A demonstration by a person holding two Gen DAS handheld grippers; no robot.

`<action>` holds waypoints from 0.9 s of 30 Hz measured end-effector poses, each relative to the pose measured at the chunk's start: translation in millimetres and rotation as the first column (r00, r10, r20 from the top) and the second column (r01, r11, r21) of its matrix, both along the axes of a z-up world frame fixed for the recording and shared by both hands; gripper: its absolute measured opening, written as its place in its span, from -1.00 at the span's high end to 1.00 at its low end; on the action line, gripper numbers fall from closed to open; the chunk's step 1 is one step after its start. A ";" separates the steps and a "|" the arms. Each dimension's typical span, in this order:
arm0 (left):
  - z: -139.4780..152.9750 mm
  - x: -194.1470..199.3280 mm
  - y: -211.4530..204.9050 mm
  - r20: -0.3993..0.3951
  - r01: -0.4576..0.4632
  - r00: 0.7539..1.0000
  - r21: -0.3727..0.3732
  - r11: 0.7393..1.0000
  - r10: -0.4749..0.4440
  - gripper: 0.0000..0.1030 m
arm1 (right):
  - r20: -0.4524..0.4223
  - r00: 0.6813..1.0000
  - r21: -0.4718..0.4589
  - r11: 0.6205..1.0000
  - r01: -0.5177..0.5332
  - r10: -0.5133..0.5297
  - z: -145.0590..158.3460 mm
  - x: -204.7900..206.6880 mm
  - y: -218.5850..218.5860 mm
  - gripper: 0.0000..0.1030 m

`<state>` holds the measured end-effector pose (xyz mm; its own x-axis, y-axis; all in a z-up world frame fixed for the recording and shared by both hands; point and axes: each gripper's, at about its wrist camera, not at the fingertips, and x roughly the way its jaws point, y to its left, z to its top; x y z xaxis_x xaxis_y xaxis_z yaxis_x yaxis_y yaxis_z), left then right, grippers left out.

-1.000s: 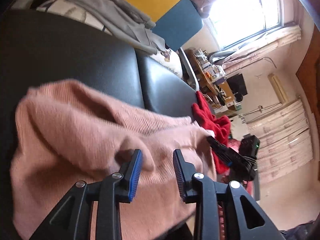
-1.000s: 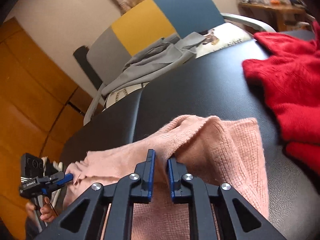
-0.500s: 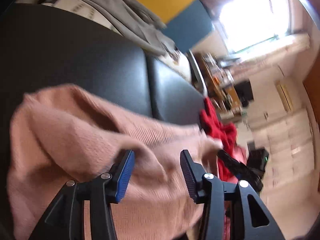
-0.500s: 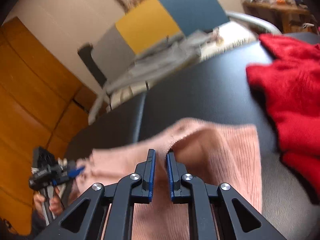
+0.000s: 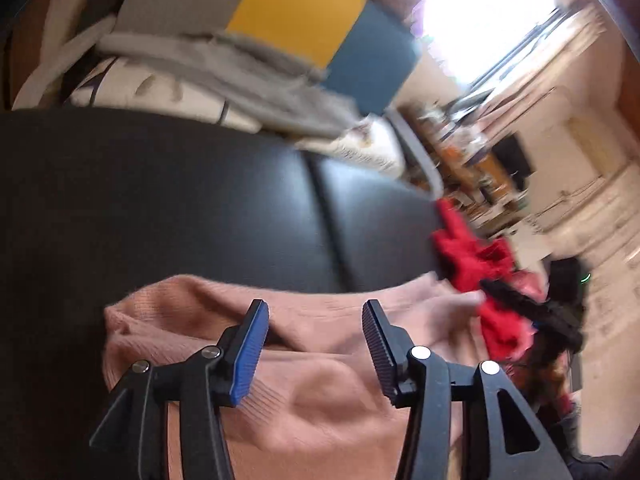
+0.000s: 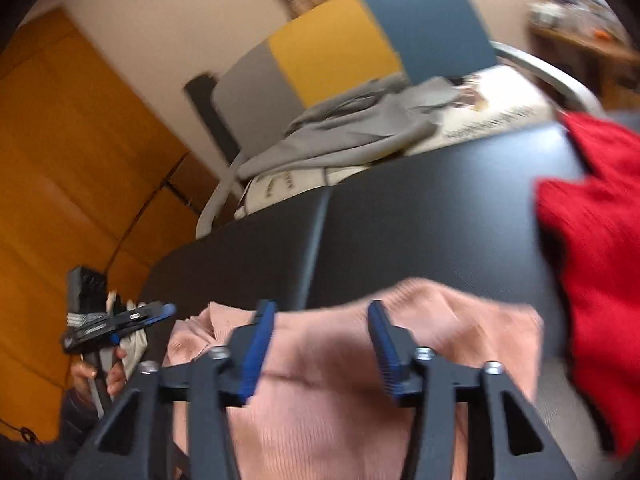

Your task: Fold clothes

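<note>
Pink sweater: lies rumpled on the black padded table, at 6 o'clock in both wrist views; its near portion is cut off by the lower frame edge and partly covered by the gripper arms. Left gripper: jaws spread wide above the sweater, nothing between them. Right gripper: jaws likewise spread, empty, over the sweater's far edge; contact with the cloth cannot be told through motion blur. Red sweater: heaped at 3 o'clock on the table, touching the pink one's right edge, partly cut off. Grey garment: draped on a chair with grey, yellow and blue panels at 12 o'clock. Shelf clutter at 2 o'clock in the left view: too blurred to identify.
</note>
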<state>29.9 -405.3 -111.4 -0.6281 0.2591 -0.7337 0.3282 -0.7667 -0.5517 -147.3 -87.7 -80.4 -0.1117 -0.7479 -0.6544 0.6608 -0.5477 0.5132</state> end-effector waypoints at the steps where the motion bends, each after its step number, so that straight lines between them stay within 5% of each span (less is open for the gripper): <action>1: -10.3 -3.5 -4.0 0.033 -0.006 0.999 0.036 0.999 0.005 0.04 | 0.032 0.999 0.019 1.000 -0.007 0.007 -6.7 -3.4 -2.4 -0.05; 5: -34.0 -6.6 -14.7 0.067 0.019 0.997 0.149 0.989 -0.029 0.04 | 0.158 0.987 0.093 0.995 -0.042 0.027 -33.4 -16.9 -12.2 -0.05; 10: -44.9 -16.0 -10.7 0.047 0.103 0.992 0.200 0.974 -0.115 0.04 | 0.315 0.948 0.177 0.979 -0.097 0.037 -66.8 -33.9 -24.5 -0.06; 22: -64.7 -44.4 -10.1 0.041 0.133 0.987 0.321 0.938 -0.154 0.04 | 0.408 0.911 -0.004 0.998 -0.060 0.056 -76.0 -49.9 -27.8 -0.37; 27: -65.6 -54.2 -12.8 -0.042 0.172 0.984 0.438 0.882 -0.171 0.03 | 0.470 0.875 -0.112 0.991 -0.069 0.114 -79.0 -54.0 -41.0 -0.59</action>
<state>-24.3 -418.1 -177.0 -0.5457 0.6581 -0.5188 0.2121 -0.4905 -0.8452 -201.3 -128.8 -159.4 0.2669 -0.7973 -0.5414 0.3705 -0.4338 0.8213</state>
